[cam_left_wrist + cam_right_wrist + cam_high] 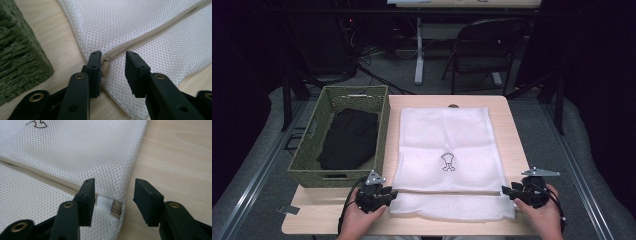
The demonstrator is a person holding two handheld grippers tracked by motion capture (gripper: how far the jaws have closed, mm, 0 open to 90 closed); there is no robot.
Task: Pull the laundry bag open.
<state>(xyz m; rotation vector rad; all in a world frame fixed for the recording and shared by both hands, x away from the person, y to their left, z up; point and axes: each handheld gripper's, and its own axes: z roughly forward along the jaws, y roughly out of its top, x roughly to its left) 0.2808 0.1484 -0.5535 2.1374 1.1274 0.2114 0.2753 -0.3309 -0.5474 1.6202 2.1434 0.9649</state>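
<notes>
Looking at the white mesh laundry bag (pixel 444 150), we see it lying flat on the wooden table (pixel 512 130), its beige zipper (pixel 160 28) running across the near end. The zipper pull (pixel 106 68) sits at the bag's 8 o'clock corner, seen from the high view. Our left gripper (pixel 384 194) rests at that corner — its jaws stand apart, the pull just beside the inner face of one jaw, the other jaw clear of it, nothing clamped. At the bag's 4 o'clock corner our right gripper (pixel 511 192) straddles the zipper's far end, where a small white tab (pixel 103 203) shows; those jaws gape wide, pressing on nothing. A small dark print (pixel 448 162) marks the bag's middle. At 9 o'clock from the bag, touching its edge, stands a green woven basket (pixel 307 155) with a black garment (pixel 349 137) folded inside. Beyond the table, at 12 o'clock, a folding chair (pixel 484 50) stands on the floor.
</notes>
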